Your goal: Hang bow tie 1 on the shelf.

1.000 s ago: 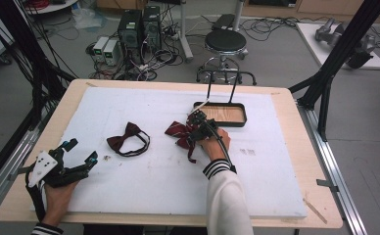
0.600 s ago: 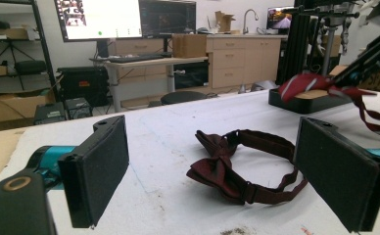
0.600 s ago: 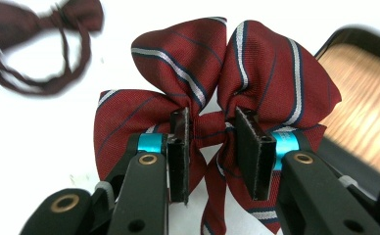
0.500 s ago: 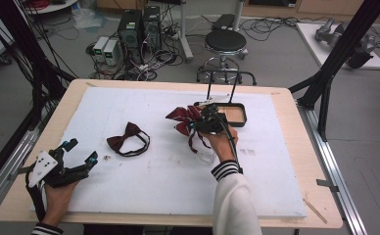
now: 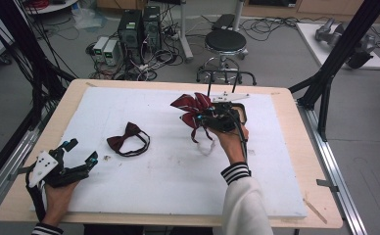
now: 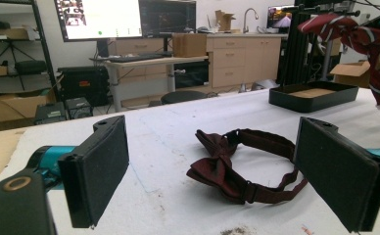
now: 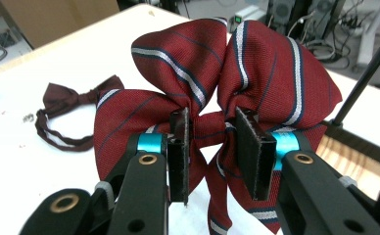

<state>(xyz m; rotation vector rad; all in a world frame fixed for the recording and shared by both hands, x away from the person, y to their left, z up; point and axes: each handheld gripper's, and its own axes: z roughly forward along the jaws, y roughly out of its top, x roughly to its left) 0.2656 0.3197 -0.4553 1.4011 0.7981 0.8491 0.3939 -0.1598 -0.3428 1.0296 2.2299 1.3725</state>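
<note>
A red striped bow (image 7: 227,88) hangs in the air, its knot pinched between the pads of my right gripper (image 7: 212,147). From above, that bow (image 5: 190,107) is lifted over the white mat beside the right gripper (image 5: 205,117), with its tails and a white strap dangling. A dark maroon bow tie (image 5: 128,139) with a loop strap lies flat on the mat, left of centre. It lies ahead of my left gripper (image 6: 212,166), whose jaws stand wide apart with nothing between them. The left gripper (image 5: 80,154) rests at the mat's near left corner.
A black tray (image 5: 242,111) with a wooden floor sits at the back of the white mat (image 5: 178,166), just behind my right hand. The tray (image 6: 311,95) is seen far off to the right. A stool, computers and cables stand on the floor beyond the table.
My right gripper has risen and moved toward the far side of the table, carrying the striped bow off the mat. The left gripper and the maroon bow tie have not moved.
</note>
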